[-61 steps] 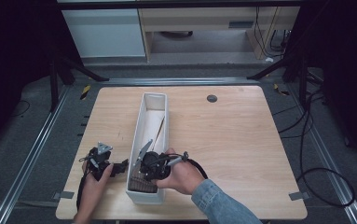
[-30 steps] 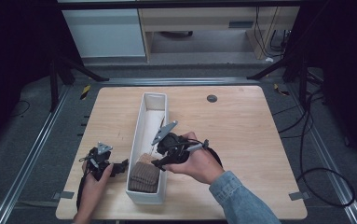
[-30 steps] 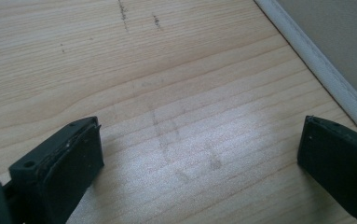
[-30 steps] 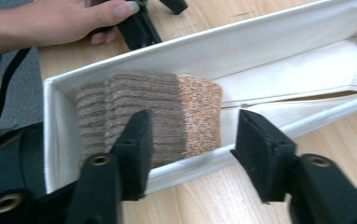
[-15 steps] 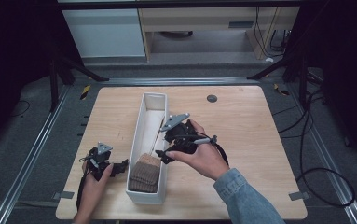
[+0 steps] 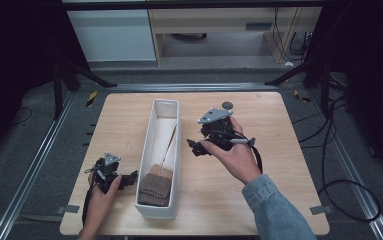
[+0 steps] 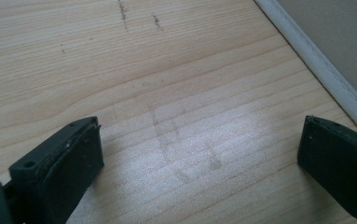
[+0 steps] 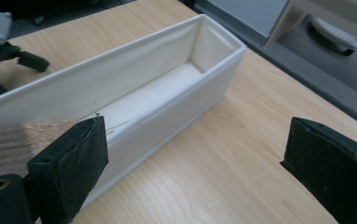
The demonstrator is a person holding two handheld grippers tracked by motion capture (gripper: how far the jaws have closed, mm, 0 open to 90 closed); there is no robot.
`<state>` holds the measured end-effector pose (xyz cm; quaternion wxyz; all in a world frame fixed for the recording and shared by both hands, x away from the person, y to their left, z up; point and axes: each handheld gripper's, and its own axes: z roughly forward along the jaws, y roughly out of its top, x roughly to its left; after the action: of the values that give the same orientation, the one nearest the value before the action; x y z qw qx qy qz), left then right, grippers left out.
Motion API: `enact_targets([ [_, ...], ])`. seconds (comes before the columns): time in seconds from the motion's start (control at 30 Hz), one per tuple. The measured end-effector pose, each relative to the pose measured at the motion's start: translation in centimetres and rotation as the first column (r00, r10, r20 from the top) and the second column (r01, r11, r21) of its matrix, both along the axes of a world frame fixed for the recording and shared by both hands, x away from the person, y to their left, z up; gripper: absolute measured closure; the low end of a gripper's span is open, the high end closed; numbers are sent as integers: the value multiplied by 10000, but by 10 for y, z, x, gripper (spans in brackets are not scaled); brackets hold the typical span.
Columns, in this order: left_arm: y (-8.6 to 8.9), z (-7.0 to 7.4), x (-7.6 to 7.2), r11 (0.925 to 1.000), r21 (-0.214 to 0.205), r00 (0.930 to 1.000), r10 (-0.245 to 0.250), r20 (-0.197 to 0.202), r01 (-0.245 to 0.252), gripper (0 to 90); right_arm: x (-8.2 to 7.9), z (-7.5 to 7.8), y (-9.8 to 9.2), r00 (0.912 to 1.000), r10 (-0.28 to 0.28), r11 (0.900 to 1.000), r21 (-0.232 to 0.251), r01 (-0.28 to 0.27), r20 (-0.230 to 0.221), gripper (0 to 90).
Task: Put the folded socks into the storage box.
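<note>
A: What sat nearest the bottom of the frame?

B: In the high view, the left tool (image 6: pixel 127 179) lay low at the lower left, held in a hand (image 6: pixel 98 200) on the pale wooden surface (image 6: pixel 279 150). Its jaws were spread wide with nothing between them; the left gripper view showed only bare wood grain and a white edge at the upper right.

A: And just beside it?

B: A long white box (image 6: pixel 174 150) ran up the middle of the frame. A brown ribbed knitted thing (image 6: pixel 155 186), folded, lay inside its near end. The left tool pointed at the box's outer wall, close by but apart from it.

A: Where was the other one?

B: The right tool (image 6: pixel 194 148) was right of the box, about mid-frame, gripped by a hand (image 6: pixel 234 157) with a denim sleeve (image 6: pixel 274 210) behind it. It was raised off the surface, jaws apart and empty, pointing toward the box. In the right gripper view the box (image 8: pixel 176 88) stretched toward the upper middle, the knitted thing (image 8: pixel 13 144) at the left edge.

A: Anything farther off?

B: A small dark round disc (image 6: pixel 227 105) lay near the far edge of the surface.
</note>
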<state>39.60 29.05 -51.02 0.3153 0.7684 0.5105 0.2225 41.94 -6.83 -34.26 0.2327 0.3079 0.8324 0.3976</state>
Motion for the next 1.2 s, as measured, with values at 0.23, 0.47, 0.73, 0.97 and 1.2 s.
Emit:
enact_targets([
  [0.23,0,0,0,10000,0,10000,1,0,-1,0,2,-4,-28,9966,-714,9969,-301,727,410,97],
  [0.47,0,0,0,10000,3,10000,-1,0,1,0,2,-14,-57,9891,-1377,9896,-342,1396,525,121],
  [0.73,0,0,0,10000,4,10000,3,4,-3,0,3,-32,-85,9798,-1957,9795,-405,1974,418,146],
  [0.97,0,0,0,10000,0,10000,0,1,0,0,3,-54,-101,9741,-2261,9732,-409,2263,109,155],
  [1.2,0,0,0,10000,2,10000,0,0,0,0,1,-77,-107,9715,-2352,9712,-457,2338,-285,158],
])
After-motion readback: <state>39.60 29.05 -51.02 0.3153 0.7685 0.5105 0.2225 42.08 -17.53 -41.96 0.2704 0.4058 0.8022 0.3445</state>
